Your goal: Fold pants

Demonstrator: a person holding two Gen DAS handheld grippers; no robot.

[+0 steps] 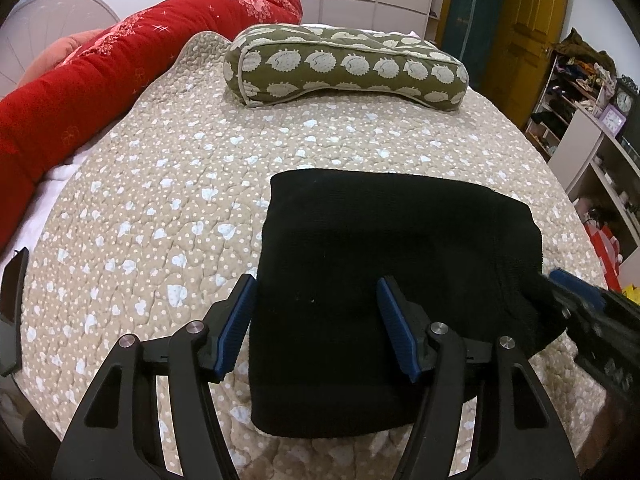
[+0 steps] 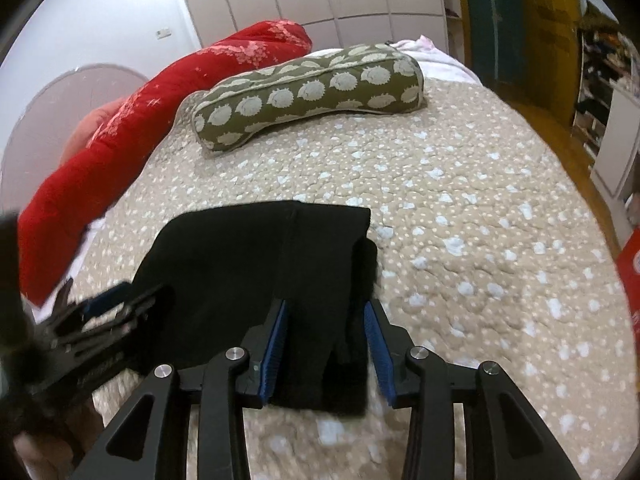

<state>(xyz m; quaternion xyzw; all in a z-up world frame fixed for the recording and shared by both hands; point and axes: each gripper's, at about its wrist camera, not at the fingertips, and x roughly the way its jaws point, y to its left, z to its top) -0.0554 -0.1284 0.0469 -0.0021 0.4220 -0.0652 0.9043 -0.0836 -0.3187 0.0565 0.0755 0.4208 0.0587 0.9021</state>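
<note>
Black pants (image 1: 372, 280) lie folded on the quilt (image 1: 160, 184). The left gripper (image 1: 316, 328) hovers wide over their near-left edge; the right gripper (image 2: 326, 344), jaws apart, straddles the right-hand fold.

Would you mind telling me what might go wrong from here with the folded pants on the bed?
1. Both grippers stand open, the left gripper by the near left edge of the pants and the right gripper straddling a loose flap; closing there may catch only the top layer and undo the fold.
2. The flap looks bunched, so the bundle may end up uneven.
3. The grippers sit close together and might collide.
</note>
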